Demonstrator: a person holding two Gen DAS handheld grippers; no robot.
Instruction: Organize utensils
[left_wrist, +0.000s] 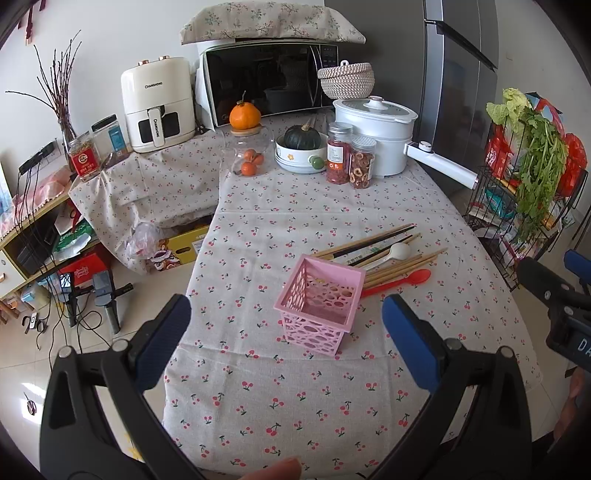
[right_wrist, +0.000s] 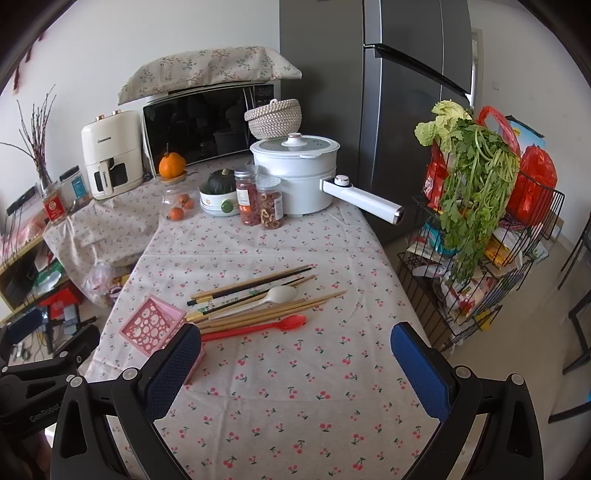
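Above the tablecloth (left_wrist: 258, 387), both hand-held grippers (left_wrist: 286, 314) (right_wrist: 295, 345) hover level, jaws spread.

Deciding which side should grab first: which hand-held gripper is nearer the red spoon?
Right: the red spoon lies just ahead of its fingers. The left faces the pink basket, spoon beyond it.

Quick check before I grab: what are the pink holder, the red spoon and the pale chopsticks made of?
Pink holder: looks like matte moulded plastic, walls pierced with round holes. Red spoon: likely plastic, uniform colour with a slight sheen. Pale chopsticks: probably bamboo or wood, tan and matte; grain is too small to confirm.
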